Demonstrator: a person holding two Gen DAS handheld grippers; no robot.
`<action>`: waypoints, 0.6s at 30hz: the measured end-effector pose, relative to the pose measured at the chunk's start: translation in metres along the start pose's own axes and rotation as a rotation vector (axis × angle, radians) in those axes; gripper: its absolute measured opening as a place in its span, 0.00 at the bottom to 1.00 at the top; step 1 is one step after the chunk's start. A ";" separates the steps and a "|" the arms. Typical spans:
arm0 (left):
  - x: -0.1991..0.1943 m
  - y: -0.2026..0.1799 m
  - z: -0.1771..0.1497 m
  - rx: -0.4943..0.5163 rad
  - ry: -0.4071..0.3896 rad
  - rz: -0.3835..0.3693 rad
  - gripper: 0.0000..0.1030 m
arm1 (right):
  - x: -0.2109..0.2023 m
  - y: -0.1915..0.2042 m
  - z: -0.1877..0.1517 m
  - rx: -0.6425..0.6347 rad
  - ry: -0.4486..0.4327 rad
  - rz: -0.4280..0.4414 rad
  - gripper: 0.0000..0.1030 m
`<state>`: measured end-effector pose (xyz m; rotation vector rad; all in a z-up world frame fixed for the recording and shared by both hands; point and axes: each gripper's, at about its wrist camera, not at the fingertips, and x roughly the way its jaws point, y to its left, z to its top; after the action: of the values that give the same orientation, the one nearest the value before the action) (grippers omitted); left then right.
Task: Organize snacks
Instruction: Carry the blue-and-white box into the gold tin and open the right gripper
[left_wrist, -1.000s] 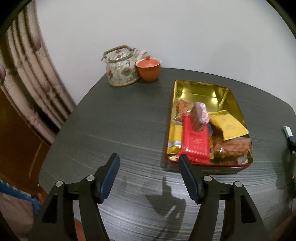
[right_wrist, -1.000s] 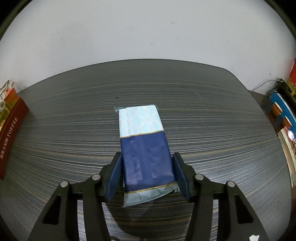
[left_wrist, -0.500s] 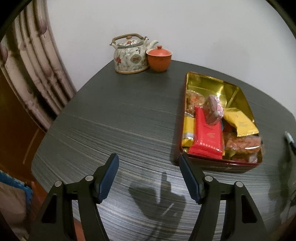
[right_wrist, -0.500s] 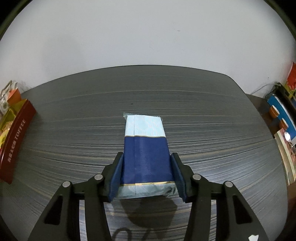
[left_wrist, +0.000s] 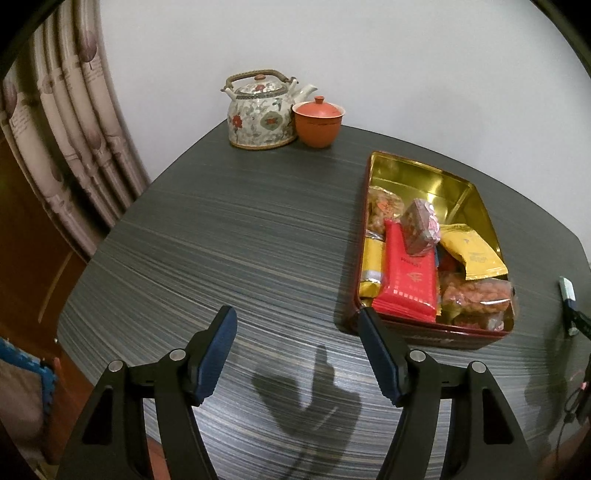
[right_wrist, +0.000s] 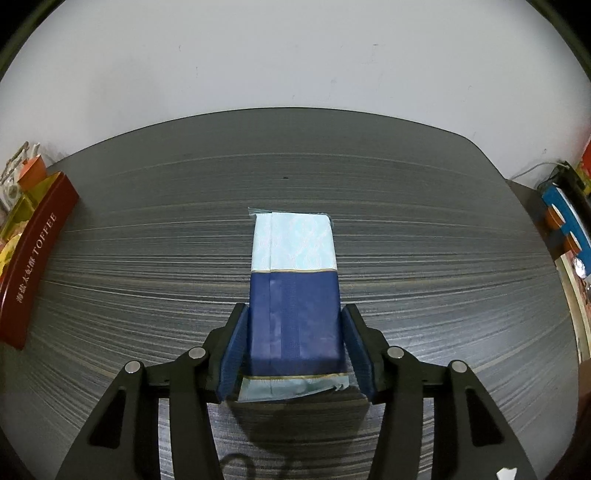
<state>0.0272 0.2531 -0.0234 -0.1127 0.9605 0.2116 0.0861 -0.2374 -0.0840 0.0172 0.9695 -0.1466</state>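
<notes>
Blue snack packet (right_wrist: 293, 295) is being clamped by right gripper (right_wrist: 295, 332), long axis pointing away toward wall (right_wrist: 295, 55), above striped grey table (right_wrist: 147, 258); left gripper (left_wrist: 295, 332) is being held open, empty.

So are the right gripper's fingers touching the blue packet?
Touching: the right wrist view shows both fingers pressed against the sides of the blue packet, no gap visible.

The right gripper (right_wrist: 293, 343) holds a blue packet (right_wrist: 294, 295) between its pads, lifted above the dark table (right_wrist: 443, 240). A red toffee tin (right_wrist: 35, 258) stands far left.
</notes>
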 end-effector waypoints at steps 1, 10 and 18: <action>0.001 0.000 0.000 -0.002 0.003 0.000 0.67 | 0.002 0.002 0.002 -0.001 0.004 -0.001 0.50; 0.005 -0.001 0.000 0.007 0.013 0.006 0.67 | 0.012 -0.001 0.010 0.029 0.006 0.018 0.46; 0.005 0.003 0.001 -0.012 0.015 0.015 0.67 | -0.003 0.016 0.009 -0.008 -0.030 0.012 0.45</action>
<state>0.0297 0.2570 -0.0268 -0.1179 0.9750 0.2309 0.0943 -0.2224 -0.0775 0.0132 0.9399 -0.1320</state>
